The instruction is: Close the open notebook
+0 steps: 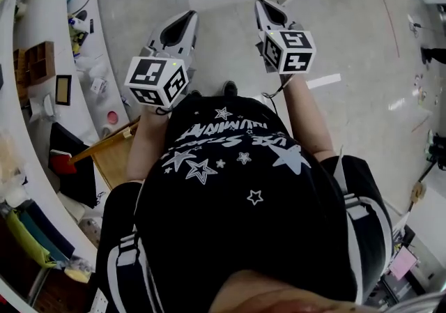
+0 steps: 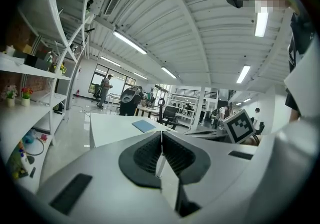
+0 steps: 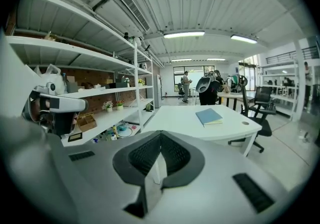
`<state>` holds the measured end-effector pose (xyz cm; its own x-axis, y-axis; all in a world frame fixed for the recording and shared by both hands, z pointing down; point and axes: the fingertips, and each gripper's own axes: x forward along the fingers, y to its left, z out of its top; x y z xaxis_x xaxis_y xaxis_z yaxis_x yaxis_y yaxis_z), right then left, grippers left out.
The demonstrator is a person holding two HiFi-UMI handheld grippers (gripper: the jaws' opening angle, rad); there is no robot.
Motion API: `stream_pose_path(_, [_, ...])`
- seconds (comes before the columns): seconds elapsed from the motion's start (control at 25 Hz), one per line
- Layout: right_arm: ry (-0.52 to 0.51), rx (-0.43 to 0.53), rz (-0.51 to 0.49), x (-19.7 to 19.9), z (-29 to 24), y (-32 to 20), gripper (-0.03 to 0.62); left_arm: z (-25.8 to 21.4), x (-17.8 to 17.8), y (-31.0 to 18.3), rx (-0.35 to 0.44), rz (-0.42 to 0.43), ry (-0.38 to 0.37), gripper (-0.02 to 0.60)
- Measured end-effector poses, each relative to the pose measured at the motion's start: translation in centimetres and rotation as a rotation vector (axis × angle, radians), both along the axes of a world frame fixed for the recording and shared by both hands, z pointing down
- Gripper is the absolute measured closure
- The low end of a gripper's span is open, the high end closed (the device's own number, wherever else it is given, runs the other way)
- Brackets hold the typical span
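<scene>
Far ahead across the floor, white tabletop (image 3: 175,124), near side left gripper (image 1: 187,20) and right gripper (image 1: 265,8) both pinched closed and empty, blue notebook (image 3: 209,116) flat on tabletop, cover looks closed.

The person wears a black T-shirt (image 1: 230,165) printed with white stars and lettering.
</scene>
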<state>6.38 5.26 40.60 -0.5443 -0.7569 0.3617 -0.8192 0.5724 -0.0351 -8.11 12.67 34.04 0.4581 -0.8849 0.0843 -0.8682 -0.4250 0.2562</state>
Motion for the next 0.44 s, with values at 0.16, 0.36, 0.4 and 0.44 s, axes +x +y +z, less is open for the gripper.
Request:
stream_pose_path(0.16, [0.017, 0.029, 0.015, -0.3, -1.0, 0.1, 0.585, 0.1, -0.6, -0.1, 0.008, 0.004, 0.000, 0.566])
stream_pose_path(0.36, [0.026, 0.044, 0.024, -0.6, -1.5, 0.4, 0.585, 0.3, -1.2, -0.4, 0.003, -0.005, -0.009, 0.566])
stream_pose_path(0.4, [0.027, 0.044, 0.025, -0.6, -1.5, 0.4, 0.585, 0.3, -1.3, -0.4, 0.003, -0.007, -0.010, 0.566])
stream_pose_path(0.44, [0.028, 0.044, 0.026, -0.7, -1.5, 0.4, 0.585, 0.2, -1.4, -0.5, 0.003, -0.009, -0.011, 0.566])
